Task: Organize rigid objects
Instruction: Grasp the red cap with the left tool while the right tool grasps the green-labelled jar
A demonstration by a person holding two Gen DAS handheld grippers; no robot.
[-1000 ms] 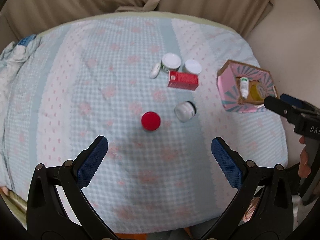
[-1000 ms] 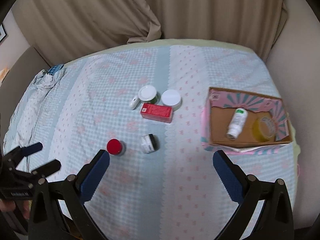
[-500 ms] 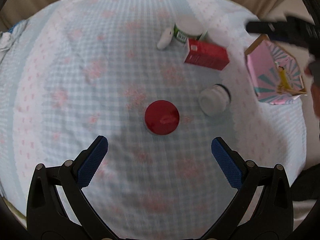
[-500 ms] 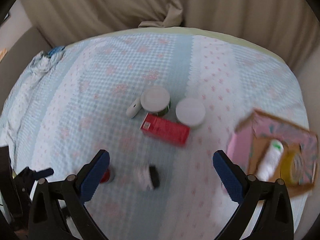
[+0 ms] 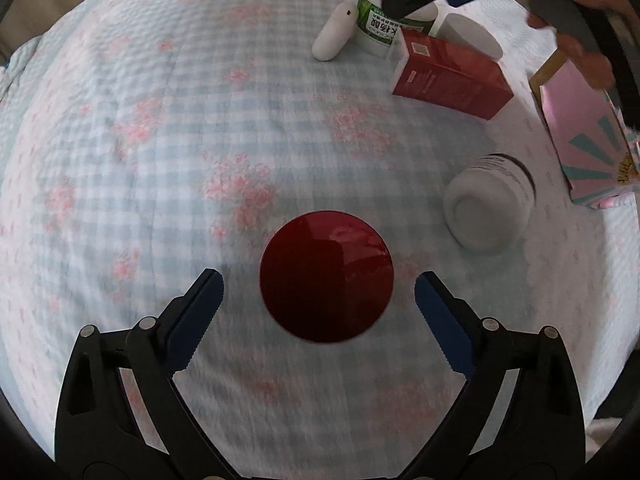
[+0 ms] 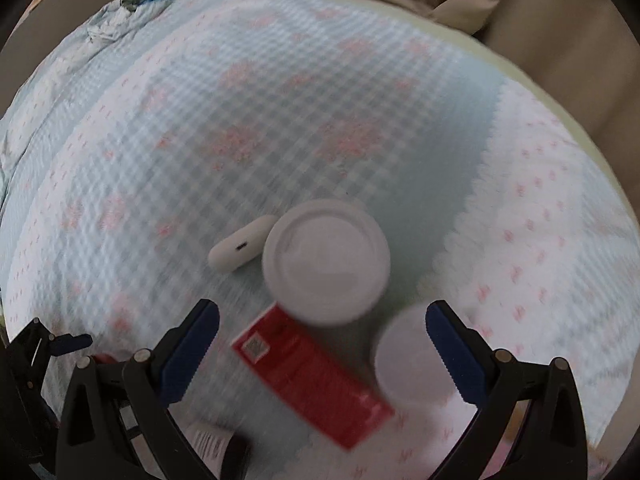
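Red-lidded jar (image 5: 326, 276) is sitting upright on the bed, between your spread left tongs (image 5: 319, 290), so its sides are open to a grasp. Your right tongs (image 6: 322, 318), also apart, are hanging over the white-lidded jar (image 6: 326, 268).

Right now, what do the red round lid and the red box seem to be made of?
The red round lid looks like glossy hard plastic, possibly lacquered metal: pale reflections lie on its smooth top. The red box looks like printed cardboard with a slight sheen: sharp folded edges, flat faces and a printed code on its white end flap.
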